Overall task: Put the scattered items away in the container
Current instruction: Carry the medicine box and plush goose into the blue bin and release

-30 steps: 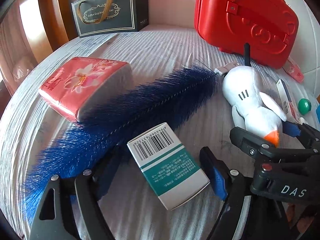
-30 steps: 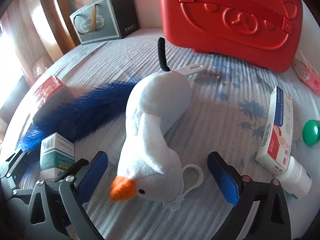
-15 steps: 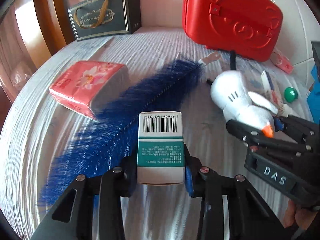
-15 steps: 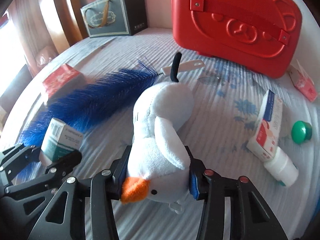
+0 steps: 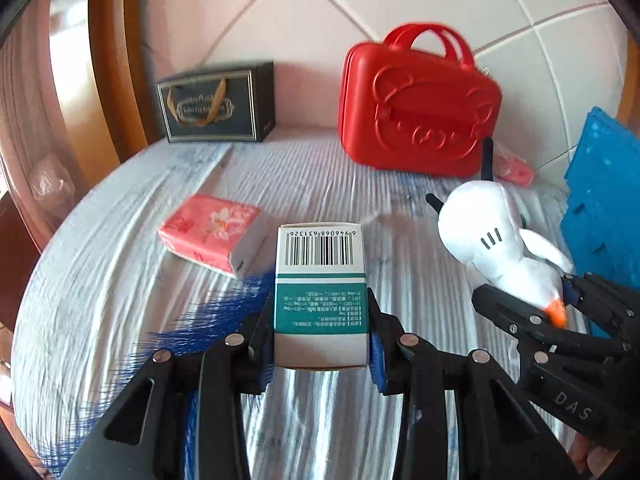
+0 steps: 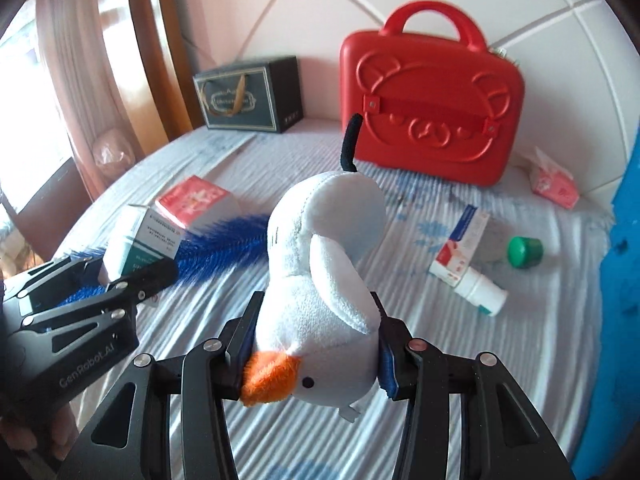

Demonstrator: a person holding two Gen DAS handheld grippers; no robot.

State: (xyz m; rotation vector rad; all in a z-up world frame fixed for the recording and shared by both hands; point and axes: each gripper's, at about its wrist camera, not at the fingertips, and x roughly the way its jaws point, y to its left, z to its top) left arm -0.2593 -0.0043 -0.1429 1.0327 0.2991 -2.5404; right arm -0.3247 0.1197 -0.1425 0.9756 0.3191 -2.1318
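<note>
My left gripper is shut on a white and green medicine box, held above the bed with its barcode facing up. My right gripper is shut on a white plush goose by its head, orange beak toward the camera, also lifted off the bed. The goose and right gripper show at the right of the left wrist view. The box and left gripper show at the left of the right wrist view. A blue crate stands at the right edge.
On the striped bed sheet lie a blue feathery brush, a pink tissue pack, a red and white box with a white bottle, a green cap and a small pink pack. A red case and a dark gift box stand at the back.
Both grippers went from open around their items to shut on them, then rose off the bed with the box and the goose. The blue crate came into view at the right.
</note>
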